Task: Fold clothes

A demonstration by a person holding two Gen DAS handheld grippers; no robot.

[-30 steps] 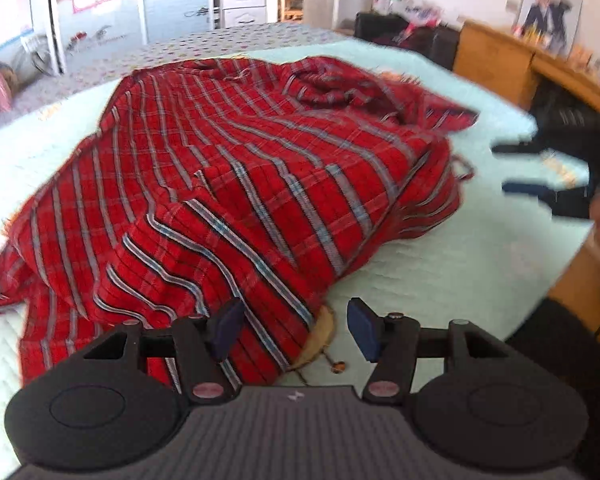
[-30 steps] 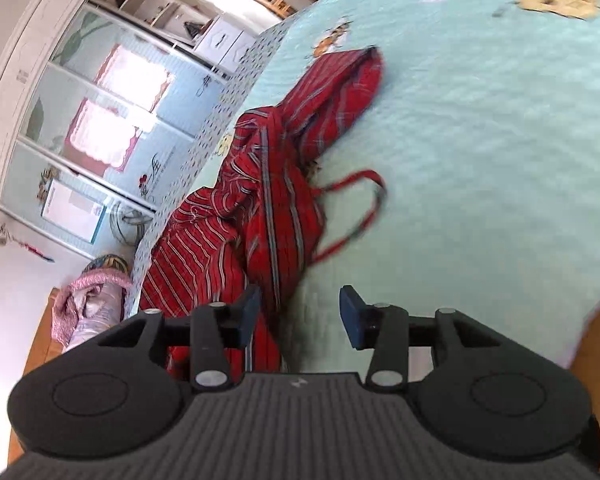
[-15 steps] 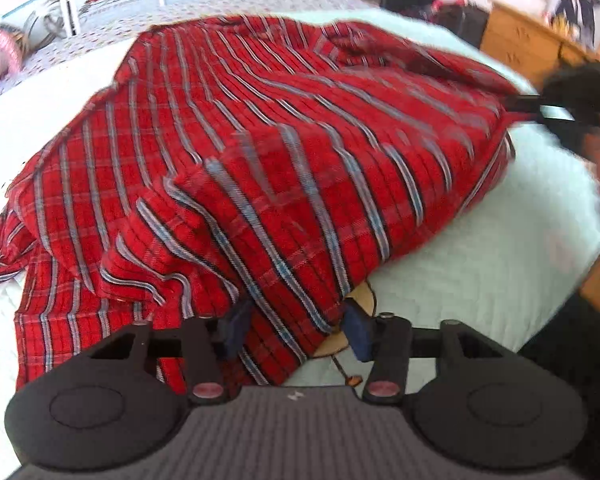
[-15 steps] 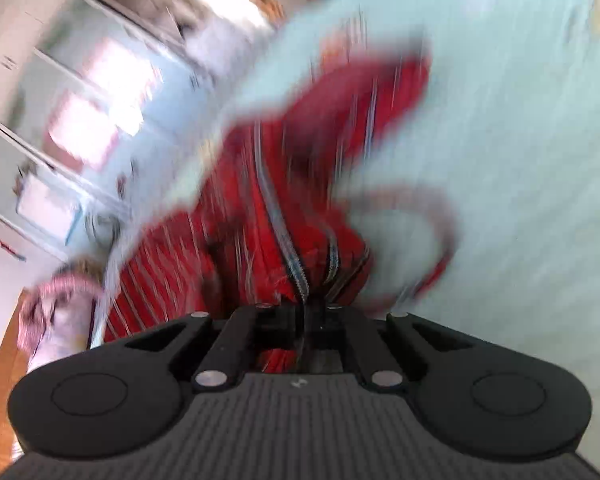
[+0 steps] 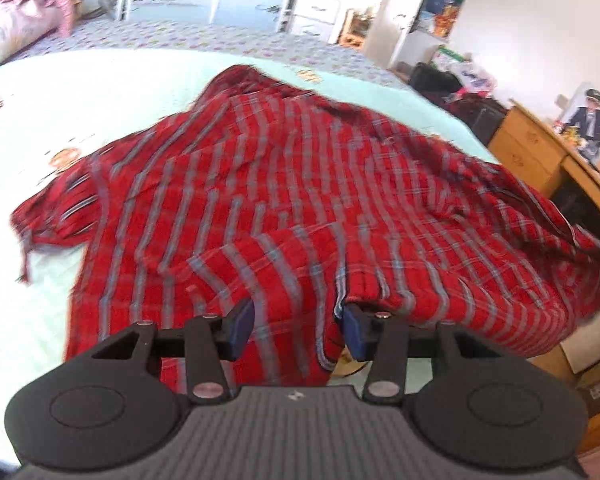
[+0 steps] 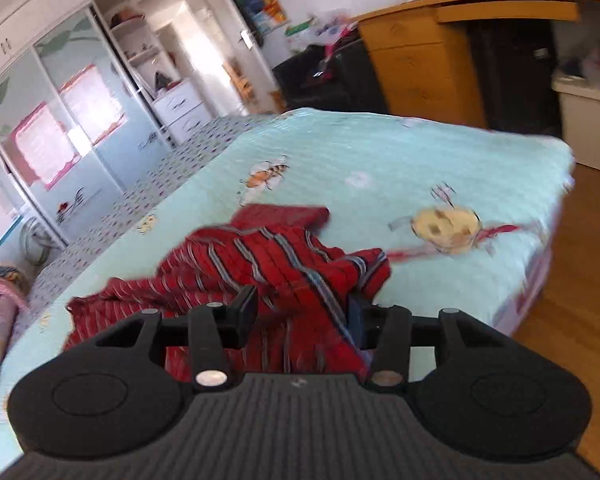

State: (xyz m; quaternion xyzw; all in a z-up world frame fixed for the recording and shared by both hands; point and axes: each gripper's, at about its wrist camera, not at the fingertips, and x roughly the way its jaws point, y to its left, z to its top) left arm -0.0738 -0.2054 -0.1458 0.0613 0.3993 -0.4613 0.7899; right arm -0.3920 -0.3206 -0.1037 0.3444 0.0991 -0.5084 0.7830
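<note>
Room: bedroom with a white sliding-door wardrobe [image 6: 60, 100] along the far wall, a wooden drawer unit [image 6: 416, 60] at the side and a wood floor [image 6: 580, 280].
Surface: bed [image 6: 420, 152] under a pale mint quilted cover printed with small cartoon figures, one of them [image 6: 446, 230] near the corner of the bed.
Bedding: pink rolled bundle [image 5: 12, 12] at the far left end of the bed.
Task thing: red plaid garment [image 5: 300, 200] with blue-grey stripes, spread wide across the middle of the bed. Its near edge is lifted off the cover towards me, and its far edge lies on the bed.
Left gripper [image 5: 296, 328]: my jaws have just been closing and now stand part-way in, pinching a thick bunched fold of the garment's near hem. Cloth fills the whole gap from one blue pad to the other and hangs below them.
Right gripper [image 6: 302, 316]: my jaws have just been opening and now stand apart. A crumpled end of the garment lies in the gap and drapes over the right-hand finger, hiding most of its pad.
Garment at my right: rumpled in ridges just ahead of the fingers, with one corner flat on the cover beyond.
Sharpness: both views are smeared, so the weave and the hem details are hard to read.
</note>
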